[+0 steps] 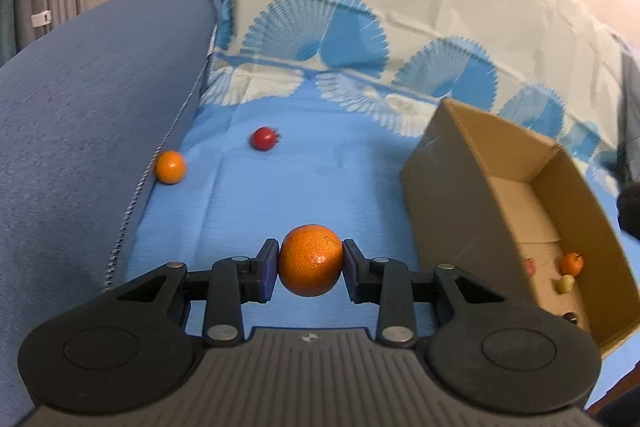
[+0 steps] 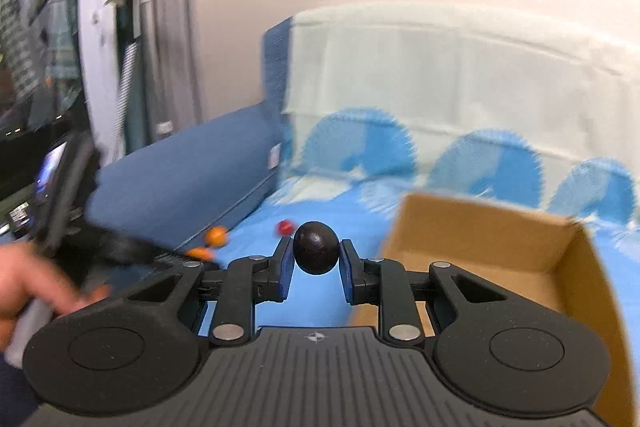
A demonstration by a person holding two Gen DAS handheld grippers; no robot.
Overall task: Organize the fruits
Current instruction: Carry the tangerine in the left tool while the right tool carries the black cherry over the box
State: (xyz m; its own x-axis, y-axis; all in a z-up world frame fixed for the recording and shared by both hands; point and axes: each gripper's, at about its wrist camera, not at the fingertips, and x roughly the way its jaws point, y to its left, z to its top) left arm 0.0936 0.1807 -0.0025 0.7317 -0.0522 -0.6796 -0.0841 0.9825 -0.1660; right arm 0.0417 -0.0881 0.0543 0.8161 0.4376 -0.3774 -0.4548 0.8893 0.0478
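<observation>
The left tongs (image 1: 310, 263) are clamped on a large orange (image 1: 311, 260), with a blue pad (image 1: 271, 269) pressed against each side of the fruit, and they hold it above a blue patterned sheet (image 1: 280, 195) that covers a sofa seat. Farther off on the sheet lies a small red fruit (image 1: 263, 138), and to its left a smaller orange (image 1: 170, 167) rests right against the blue sofa arm (image 1: 88, 115). To the right of the held orange stands an open cardboard box (image 1: 460, 187), tilted in this view, and on its floor lie a small orange fruit (image 1: 573, 263), a pale yellow-green piece (image 1: 565, 283) just beside it, and a reddish piece (image 1: 529, 266) partly hidden by the box wall. In the right wrist view, which is blurred, the right tongs (image 2: 316, 257) grip a dark, nearly black round fruit (image 2: 315, 252) between their blue pads (image 2: 285, 273), holding it above the sheet and just left of the box (image 2: 520, 251). Beyond it the small red fruit (image 2: 285, 226) shows on the sheet, and orange smears near the sofa arm (image 2: 180, 179) mark the other fruit, too blurred to tell apart. A hand (image 2: 28, 283) holding the other tool appears at the left edge.
</observation>
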